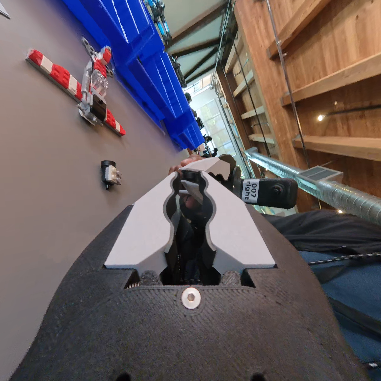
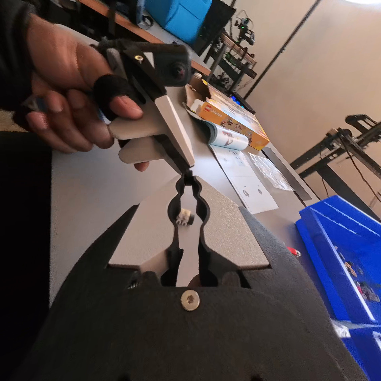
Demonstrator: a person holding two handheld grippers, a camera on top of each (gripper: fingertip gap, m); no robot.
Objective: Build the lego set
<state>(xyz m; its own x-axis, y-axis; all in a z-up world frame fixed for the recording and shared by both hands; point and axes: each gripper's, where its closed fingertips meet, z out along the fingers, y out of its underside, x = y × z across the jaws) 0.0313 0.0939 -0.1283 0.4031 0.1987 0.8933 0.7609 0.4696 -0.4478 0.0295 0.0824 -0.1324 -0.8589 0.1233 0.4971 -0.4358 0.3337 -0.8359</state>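
My left gripper (image 1: 189,175) and right gripper (image 2: 188,181) meet tip to tip above the grey table (image 1: 51,206). Both are shut on a small black lego piece (image 1: 188,175), which also shows in the right wrist view (image 2: 188,179). The jaws stand crosswise to each other. The right gripper (image 1: 198,175) shows beyond my left fingertips, and the left gripper (image 2: 187,167) comes in from the upper left, held by a hand (image 2: 68,99). A red-and-white lego plane (image 1: 76,86) lies on the table at the far left. A small black-and-white sub-assembly (image 1: 110,174) lies nearer, also seen between the right fingers (image 2: 184,218).
Blue parts bins (image 1: 144,61) line the table's far side, and one (image 2: 340,257) holds several small pieces. A lego box (image 2: 233,121), an open instruction booklet (image 2: 247,185) and a clear plastic bag (image 2: 268,171) lie beyond the grippers. A small red piece (image 2: 293,250) sits by the bin. My two grippers' fingertips are within a few centimetres of each other.
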